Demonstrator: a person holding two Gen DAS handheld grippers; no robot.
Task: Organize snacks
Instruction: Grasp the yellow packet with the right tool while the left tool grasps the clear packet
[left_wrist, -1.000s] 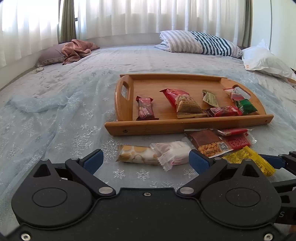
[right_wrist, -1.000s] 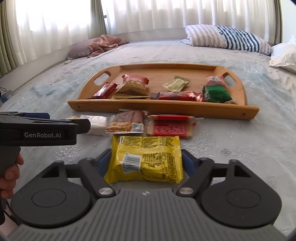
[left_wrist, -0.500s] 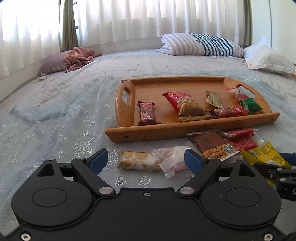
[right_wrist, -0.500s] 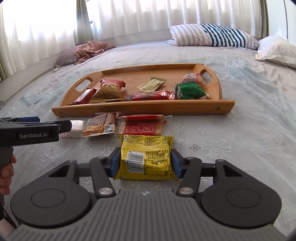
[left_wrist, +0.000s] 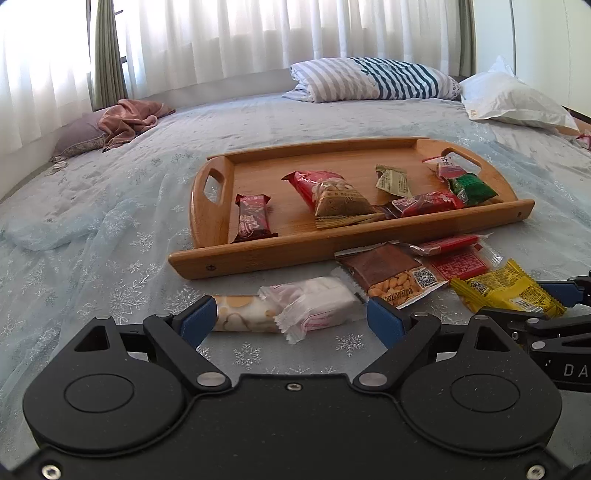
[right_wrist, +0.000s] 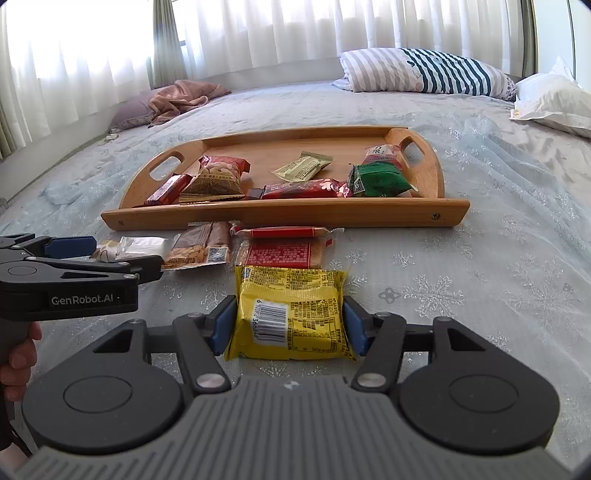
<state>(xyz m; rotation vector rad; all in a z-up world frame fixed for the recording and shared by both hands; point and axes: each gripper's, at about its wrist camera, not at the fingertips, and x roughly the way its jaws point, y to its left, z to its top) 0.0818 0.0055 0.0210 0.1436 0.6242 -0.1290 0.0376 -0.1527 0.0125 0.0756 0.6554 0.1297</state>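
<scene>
Yellow snack packet (right_wrist: 291, 314): crinkled foil, barcode and dense print facing up, on the bed (right_wrist: 498, 258) before the wooden tray (right_wrist: 280, 214).
Right gripper (right_wrist: 290, 325): jaws just reopening, pads flanking the packet.
Left gripper (left_wrist: 286, 319): released, straddling white wrapped snack (left_wrist: 314, 302).

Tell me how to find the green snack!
Find the wooden tray on the bed. The green snack lies in its right end, near the handle hole. It is the only green packet; the ones beside it are red.
</scene>
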